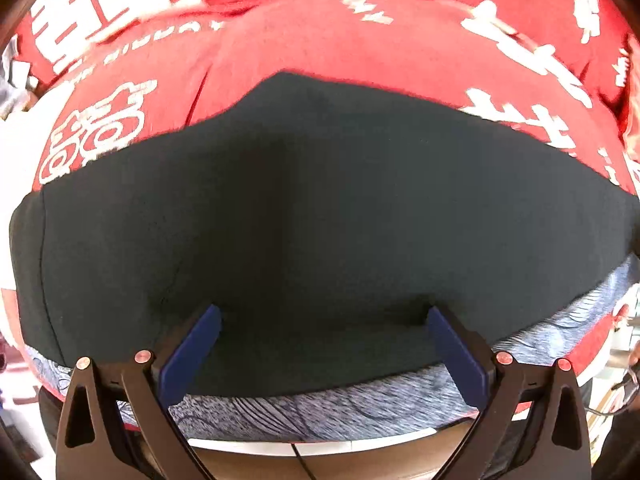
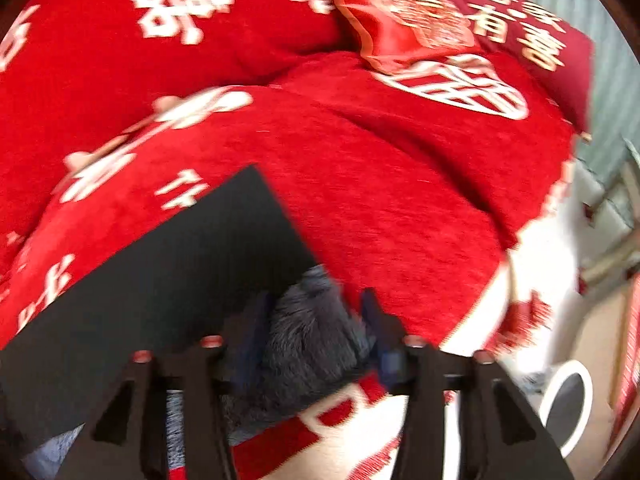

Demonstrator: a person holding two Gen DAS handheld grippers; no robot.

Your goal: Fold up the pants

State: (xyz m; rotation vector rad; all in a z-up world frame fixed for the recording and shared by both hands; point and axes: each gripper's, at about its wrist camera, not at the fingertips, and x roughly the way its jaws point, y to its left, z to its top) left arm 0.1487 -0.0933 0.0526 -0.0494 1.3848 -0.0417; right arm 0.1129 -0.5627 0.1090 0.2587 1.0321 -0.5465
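Observation:
The black pants (image 1: 320, 208) lie spread flat on a red blanket (image 1: 320, 40) with white characters. My left gripper (image 1: 324, 312) points down over the pants' near edge. It is open, its blue pads (image 1: 192, 352) wide apart with only flat black cloth between them. In the blurred right wrist view the pants (image 2: 160, 272) fill the lower left, one corner pointing up. My right gripper (image 2: 316, 304) stands at their right edge. A tuft of grey fuzzy cloth (image 2: 312, 332) sits between its parted fingers, which do not seem to press on it.
A blue-grey patterned strip (image 1: 340, 404) runs along the near edge under the pants. Red cushions (image 2: 400, 12) with gold and white print are piled at the back. The blanket's fringed edge (image 2: 524, 312) drops off on the right, beside a white round object (image 2: 568, 400) on the floor.

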